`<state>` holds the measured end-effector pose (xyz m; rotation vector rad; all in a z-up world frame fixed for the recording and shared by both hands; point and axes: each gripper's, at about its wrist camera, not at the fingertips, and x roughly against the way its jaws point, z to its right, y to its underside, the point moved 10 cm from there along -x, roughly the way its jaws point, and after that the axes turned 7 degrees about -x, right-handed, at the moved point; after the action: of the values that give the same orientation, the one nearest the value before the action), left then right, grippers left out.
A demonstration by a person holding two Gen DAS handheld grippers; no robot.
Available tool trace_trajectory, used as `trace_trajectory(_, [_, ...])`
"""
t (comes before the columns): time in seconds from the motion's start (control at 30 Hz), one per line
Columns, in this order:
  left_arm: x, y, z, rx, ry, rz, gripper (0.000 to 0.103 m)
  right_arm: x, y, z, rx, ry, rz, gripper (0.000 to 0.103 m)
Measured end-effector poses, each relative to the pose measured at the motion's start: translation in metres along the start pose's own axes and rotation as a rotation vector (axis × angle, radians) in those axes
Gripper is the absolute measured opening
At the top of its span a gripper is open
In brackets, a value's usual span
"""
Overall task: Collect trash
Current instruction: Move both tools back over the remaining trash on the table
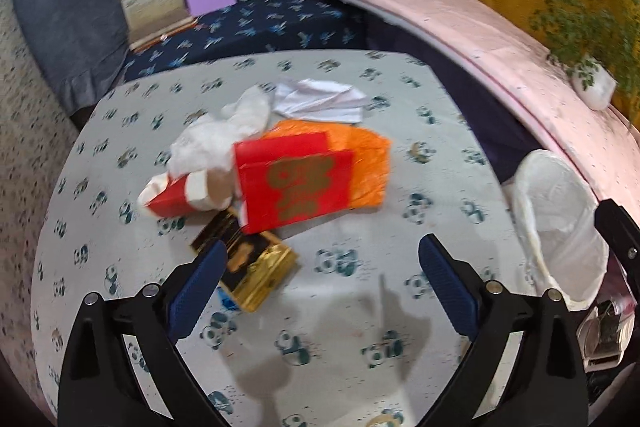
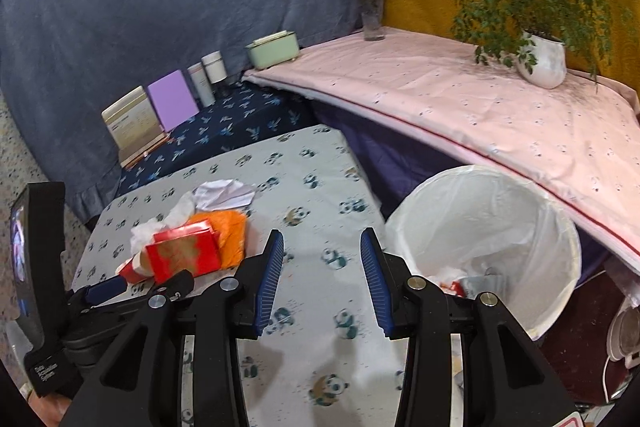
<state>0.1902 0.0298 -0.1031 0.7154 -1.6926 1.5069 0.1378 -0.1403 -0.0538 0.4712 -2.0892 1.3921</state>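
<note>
The left claw [image 1: 320,275] stands wide open and empty; the gold box [image 1: 256,267] lies at its ten o'clock on the desk [image 1: 400,187], long axis diagonal. The right claw [image 2: 322,283] is half open, empty, farther away.

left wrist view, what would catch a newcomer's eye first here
The bright red box with gold lettering stands out, lying in a heap of litter mid-table on the panda-print cloth, over an orange plastic bag and beside crumpled white tissue. At the table's right edge stands a white-lined waste bin.
</note>
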Motion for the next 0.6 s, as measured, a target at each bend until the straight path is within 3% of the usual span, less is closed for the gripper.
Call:
trace_trajectory(0.23, [-0.027,0.021,-0.032,0.104,-0.01,-0.094,0.092,-0.012,0.018,-0.022,0.021,-0.021,-0.047,0.04])
trace_trajectory(0.6, [-0.063,0.024,-0.045,0.199,0.022,-0.176,0.092,-0.033,0.032,-0.037,0.044,-0.024,-0.099,0.04])
